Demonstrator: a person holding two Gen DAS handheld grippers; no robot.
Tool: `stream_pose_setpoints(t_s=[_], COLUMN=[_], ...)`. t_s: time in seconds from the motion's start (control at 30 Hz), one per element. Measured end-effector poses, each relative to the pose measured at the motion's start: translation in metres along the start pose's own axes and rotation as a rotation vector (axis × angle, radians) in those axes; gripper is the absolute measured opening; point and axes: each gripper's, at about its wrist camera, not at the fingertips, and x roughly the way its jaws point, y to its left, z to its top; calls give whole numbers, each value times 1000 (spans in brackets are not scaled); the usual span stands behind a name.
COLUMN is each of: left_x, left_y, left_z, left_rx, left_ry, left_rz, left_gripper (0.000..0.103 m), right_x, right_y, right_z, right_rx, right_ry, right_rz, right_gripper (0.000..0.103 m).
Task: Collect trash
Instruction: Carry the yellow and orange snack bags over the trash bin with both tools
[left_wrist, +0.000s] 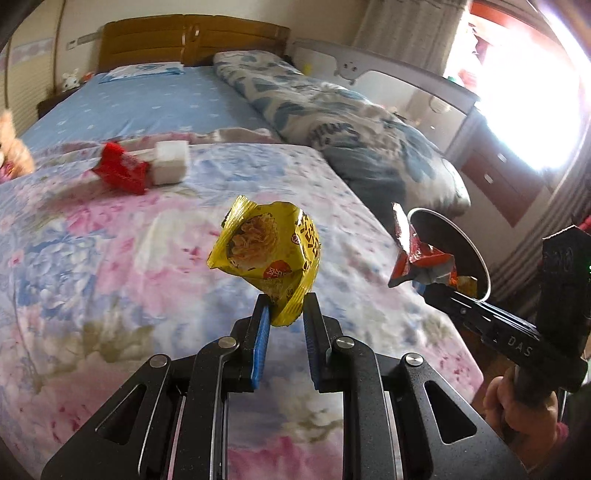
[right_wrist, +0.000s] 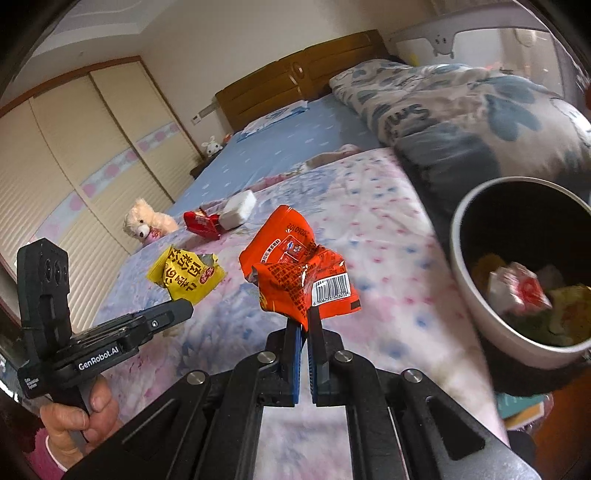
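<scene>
My left gripper (left_wrist: 286, 304) is shut on a yellow noodle wrapper (left_wrist: 267, 247) and holds it above the floral bedspread. It also shows in the right wrist view (right_wrist: 186, 277). My right gripper (right_wrist: 304, 314) is shut on an orange snack wrapper (right_wrist: 299, 273) and holds it above the bed, left of a white trash bin (right_wrist: 476, 302) with several pieces of trash inside. In the left wrist view the orange wrapper (left_wrist: 421, 254) hangs in front of the bin (left_wrist: 476, 254). A red wrapper (left_wrist: 120, 171) and a white block (left_wrist: 170, 162) lie farther up the bed.
A rolled blue-patterned duvet (left_wrist: 332, 118) lies along the bed's right side. A teddy bear (right_wrist: 144, 221) sits at the bed's left edge. A wooden headboard (left_wrist: 192, 40) stands at the far end. A desk with drawers (left_wrist: 495, 170) stands right of the bed.
</scene>
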Motion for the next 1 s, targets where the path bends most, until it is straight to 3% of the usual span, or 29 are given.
stream_pose_setpoints(t_s=[0.6, 1.0], left_x=[27, 49], left_y=[-85, -140], left_z=[8, 18], left_rx=[152, 248], left_ry=[60, 90], left_rz=[-120, -161], left_gripper=[17, 17], right_x=[-62, -83], right_y=[-58, -102], right_z=[-10, -7], right_rx=[87, 148], right_ry=[-74, -102], right_rz=[-110, -187], right_gripper=[3, 3])
